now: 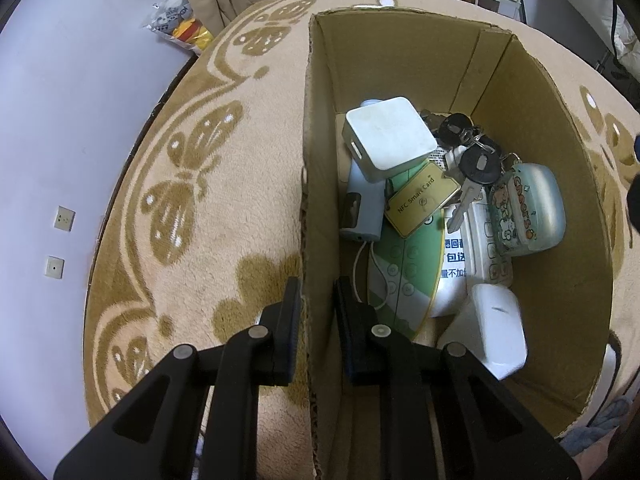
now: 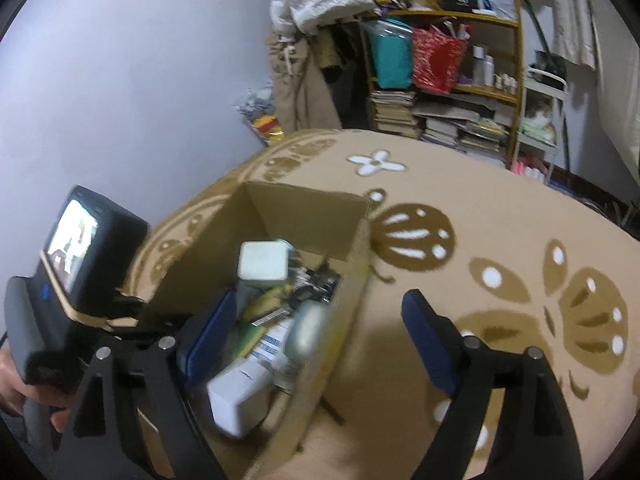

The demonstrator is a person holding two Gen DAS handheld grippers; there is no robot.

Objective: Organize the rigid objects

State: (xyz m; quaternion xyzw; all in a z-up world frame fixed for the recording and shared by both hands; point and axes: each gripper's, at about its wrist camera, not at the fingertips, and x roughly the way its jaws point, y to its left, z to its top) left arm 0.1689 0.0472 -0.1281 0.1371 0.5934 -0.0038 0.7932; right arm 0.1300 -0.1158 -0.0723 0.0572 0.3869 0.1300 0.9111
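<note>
The cardboard box (image 1: 400,52), resting on the patterned blanket (image 1: 224,208) and filled with keys (image 1: 476,164) and chargers, is pinched at its wall by the left gripper (image 1: 316,312), probably for steadiness, while the right gripper (image 2: 316,320) is held spread wide across the opposite wall.

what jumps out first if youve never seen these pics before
An open cardboard box crammed with small items sits on a butterfly-patterned blanket. A white square adapter lies on top beside a bunch of keys. The left gripper straddles the box's wall.
</note>
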